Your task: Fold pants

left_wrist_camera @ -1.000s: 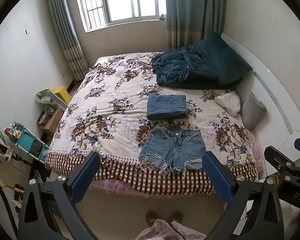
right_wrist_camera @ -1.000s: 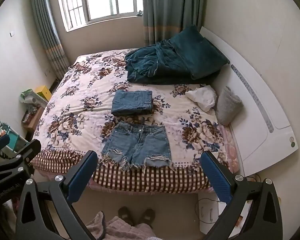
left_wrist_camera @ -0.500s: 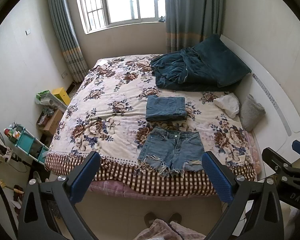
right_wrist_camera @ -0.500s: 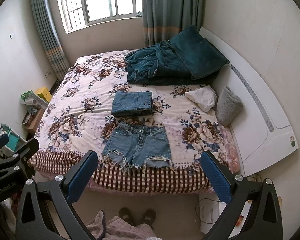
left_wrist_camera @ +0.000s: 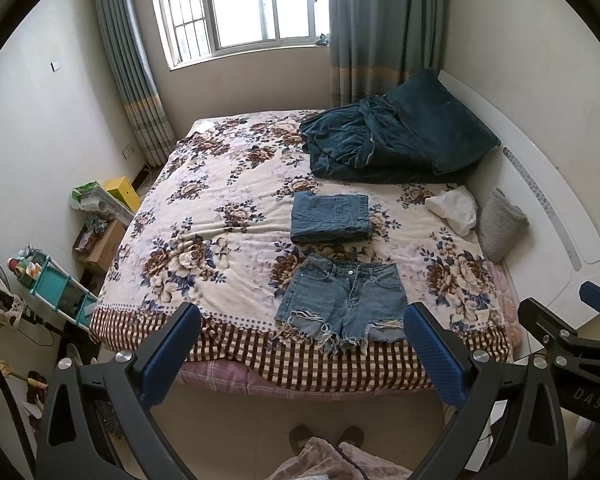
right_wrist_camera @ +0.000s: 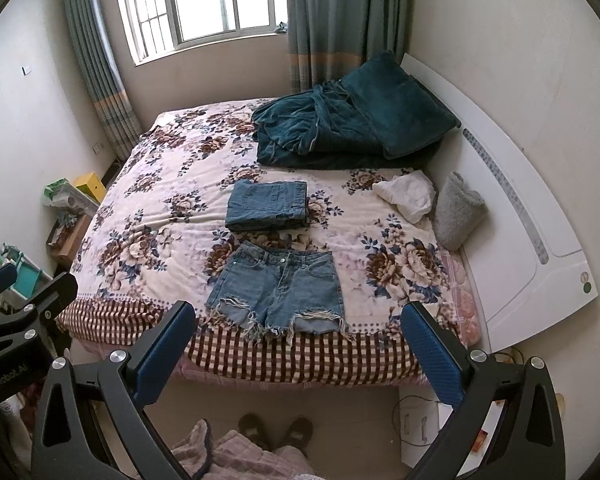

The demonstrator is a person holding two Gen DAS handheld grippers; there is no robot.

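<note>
Shorts [left_wrist_camera: 342,300] lie flat at bed [left_wrist_camera: 204,216] foot edge, hems nearest, ready for folding, folded jeans [left_wrist_camera: 331,218] just behind, while left tongs [left_wrist_camera: 300,350] and right tongs [right_wrist_camera: 298,348] hover wide open, empty.

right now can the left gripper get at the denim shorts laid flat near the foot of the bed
Probably yes. The left gripper is open and holds nothing, and the denim shorts lie flat at the bed's near edge with nothing on them or in front. It is not yet over them, so it must move forward.
</note>
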